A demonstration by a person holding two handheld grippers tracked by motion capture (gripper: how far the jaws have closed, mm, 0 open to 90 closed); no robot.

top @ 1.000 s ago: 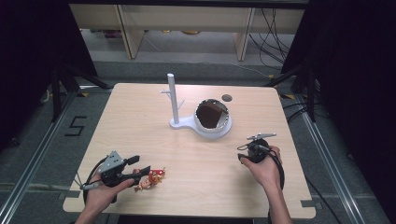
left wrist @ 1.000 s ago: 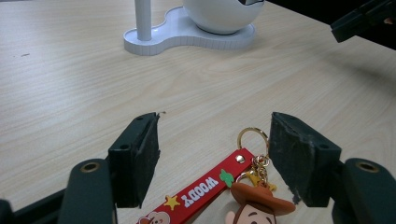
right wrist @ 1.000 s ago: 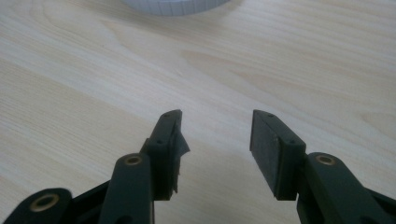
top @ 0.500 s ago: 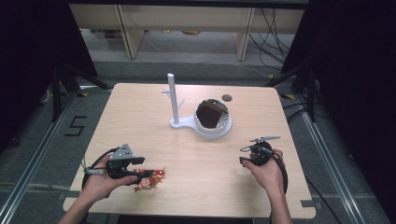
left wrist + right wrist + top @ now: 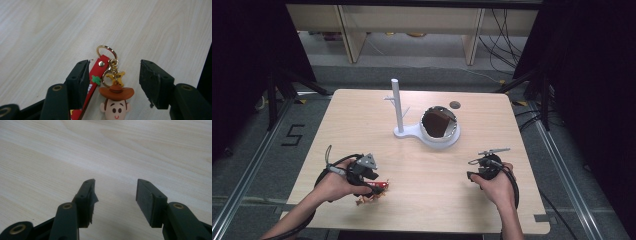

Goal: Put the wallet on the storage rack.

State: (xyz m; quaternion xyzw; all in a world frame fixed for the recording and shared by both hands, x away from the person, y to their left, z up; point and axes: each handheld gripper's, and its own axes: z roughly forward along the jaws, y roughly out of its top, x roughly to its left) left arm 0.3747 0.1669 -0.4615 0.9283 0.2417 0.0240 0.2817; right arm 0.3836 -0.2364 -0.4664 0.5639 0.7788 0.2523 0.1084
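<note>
The left gripper has slid toward twelve o'clock and its jaws have just been closing around the keychain; the right gripper's jaws have just been opening, nothing between them.

In the left gripper view, the cowboy keychain is cut off at the bottom edge below the face. In the high view, the left gripper partly hides it, and its details are too small to tell.
</note>
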